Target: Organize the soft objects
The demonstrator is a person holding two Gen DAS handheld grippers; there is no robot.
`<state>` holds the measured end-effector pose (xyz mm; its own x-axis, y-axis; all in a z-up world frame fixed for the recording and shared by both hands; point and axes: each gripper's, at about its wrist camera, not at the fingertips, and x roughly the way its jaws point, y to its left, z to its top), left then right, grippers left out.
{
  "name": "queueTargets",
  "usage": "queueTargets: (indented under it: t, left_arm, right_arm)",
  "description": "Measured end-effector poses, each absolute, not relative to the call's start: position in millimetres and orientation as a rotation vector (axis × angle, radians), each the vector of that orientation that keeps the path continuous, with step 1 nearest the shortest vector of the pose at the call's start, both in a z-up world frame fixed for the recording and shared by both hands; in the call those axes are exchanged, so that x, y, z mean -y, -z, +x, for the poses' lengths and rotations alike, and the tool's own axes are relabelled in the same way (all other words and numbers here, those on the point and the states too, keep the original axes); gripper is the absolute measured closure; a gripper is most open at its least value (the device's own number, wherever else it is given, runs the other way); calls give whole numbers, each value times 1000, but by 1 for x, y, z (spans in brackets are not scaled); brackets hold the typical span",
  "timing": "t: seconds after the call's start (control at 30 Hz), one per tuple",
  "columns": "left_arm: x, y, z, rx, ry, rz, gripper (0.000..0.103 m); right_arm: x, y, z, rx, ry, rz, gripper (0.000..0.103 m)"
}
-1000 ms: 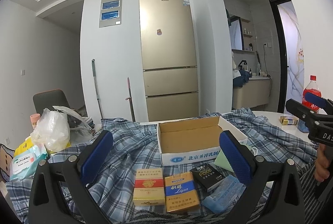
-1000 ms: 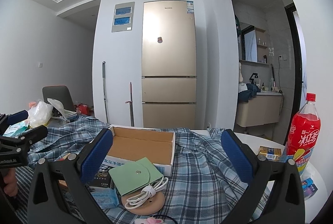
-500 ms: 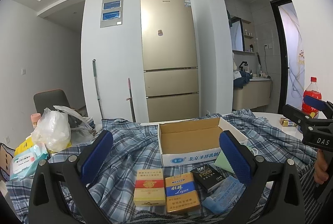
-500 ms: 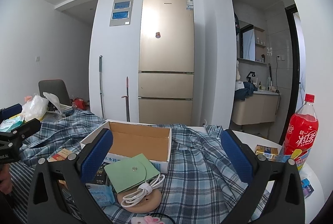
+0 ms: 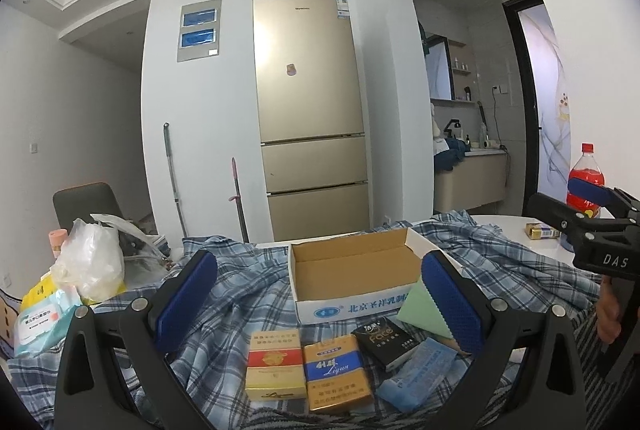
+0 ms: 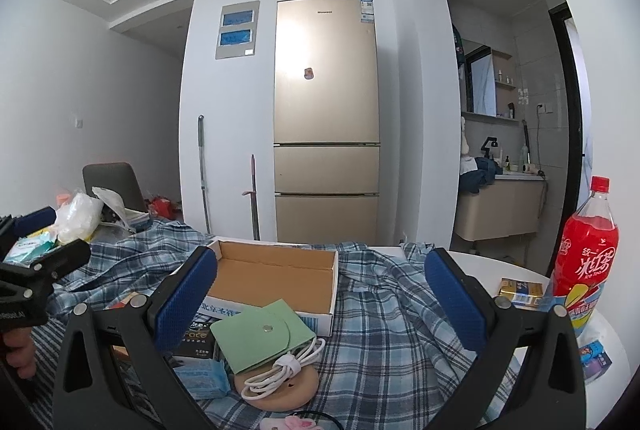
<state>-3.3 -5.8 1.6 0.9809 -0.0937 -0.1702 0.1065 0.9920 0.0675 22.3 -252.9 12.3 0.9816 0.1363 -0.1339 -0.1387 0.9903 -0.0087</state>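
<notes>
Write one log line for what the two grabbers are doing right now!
left gripper: open, empty | right gripper: open, empty | cardboard box: empty | plaid cloth: spread on table

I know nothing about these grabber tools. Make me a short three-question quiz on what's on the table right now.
1. True or false: the cardboard box has things inside it.
2. What lies on the round wooden disc: A) a coiled white cable, B) a bottle, C) a spoon?
3. Fill in: the red drink bottle stands on the table's ___ side, seen from the right wrist camera.

Key
1. False: only bare cardboard shows inside.
2. A.
3. Right. Both the left gripper and the right gripper are open and hold nothing.
</notes>
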Motion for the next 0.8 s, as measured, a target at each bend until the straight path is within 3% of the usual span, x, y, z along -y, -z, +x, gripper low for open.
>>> queueTargets:
  t: [0.8]
  left_arm:
    - [6, 2, 3, -208, 89, 84, 0]
  right_arm:
    - [248, -13, 18, -125, -92, -51, 0]
